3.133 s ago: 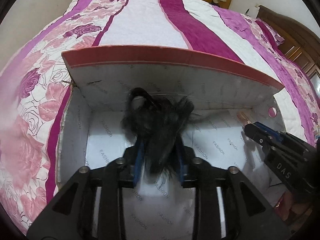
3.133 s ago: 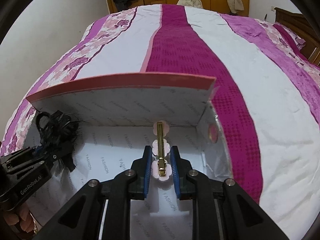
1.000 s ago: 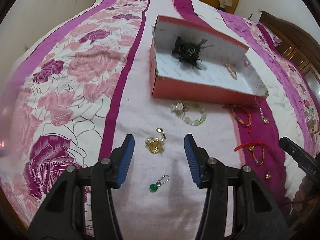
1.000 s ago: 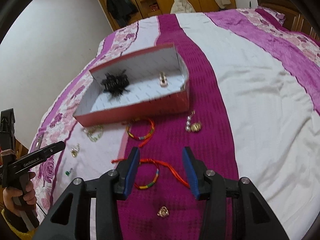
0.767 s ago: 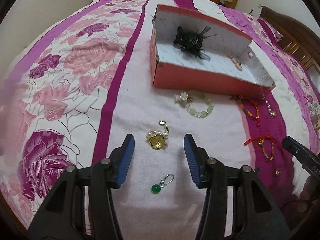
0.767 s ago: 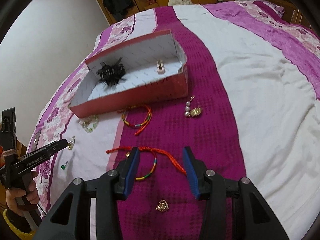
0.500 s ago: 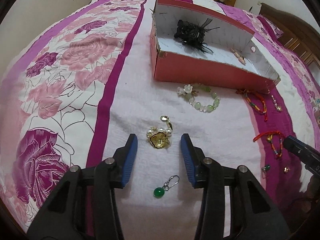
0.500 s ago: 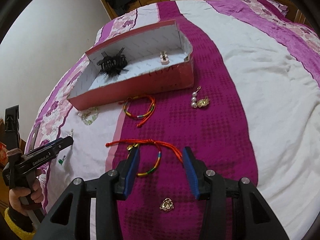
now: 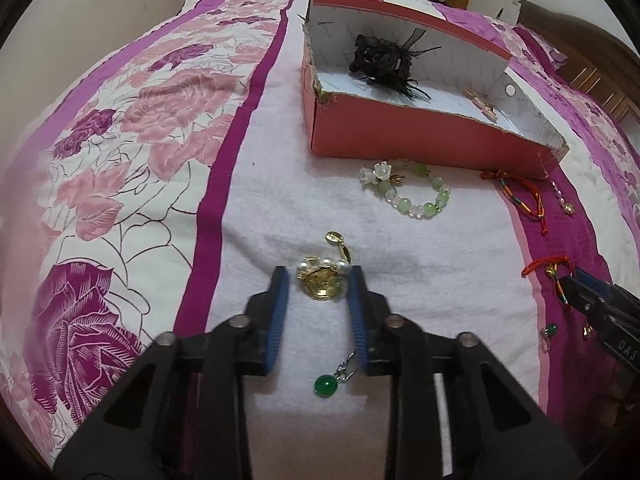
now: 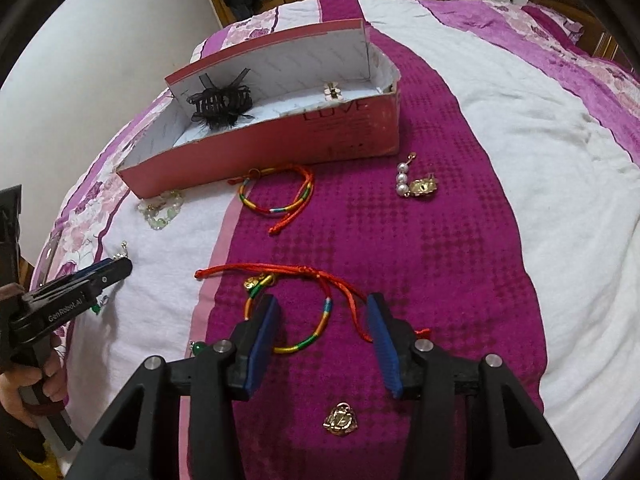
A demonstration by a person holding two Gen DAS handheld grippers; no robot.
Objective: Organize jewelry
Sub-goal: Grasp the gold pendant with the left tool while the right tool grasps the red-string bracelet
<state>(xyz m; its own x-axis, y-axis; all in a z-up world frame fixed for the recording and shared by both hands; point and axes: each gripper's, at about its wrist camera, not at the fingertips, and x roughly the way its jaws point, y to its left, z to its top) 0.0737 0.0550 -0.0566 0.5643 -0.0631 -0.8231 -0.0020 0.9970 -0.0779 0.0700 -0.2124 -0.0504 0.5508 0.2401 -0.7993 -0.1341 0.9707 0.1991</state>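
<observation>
A red box (image 9: 420, 136) (image 10: 288, 156) on the bed holds a black feathered hair clip (image 9: 384, 60) (image 10: 220, 104) and a pink clip (image 9: 482, 104) (image 10: 333, 91). My left gripper (image 9: 319, 280) is open, its blue pads either side of a gold and pearl earring (image 9: 322, 280). A green bead earring (image 9: 326, 384) lies between its arms. My right gripper (image 10: 324, 312) is open around a red string bracelet (image 10: 304, 304). A gold charm (image 10: 341, 420) lies below it.
A green bead bracelet (image 9: 408, 188) (image 10: 162, 208), a second string bracelet (image 10: 276, 196) (image 9: 520, 196) and a second pearl earring (image 10: 416, 186) lie in front of the box. The bed's left edge and a white wall are near. Wardrobes stand behind.
Both gripper hands left their clips in the box, drew back and came down. The left one has narrowed around the gold earring; the right one has lowered over the red bracelet.
</observation>
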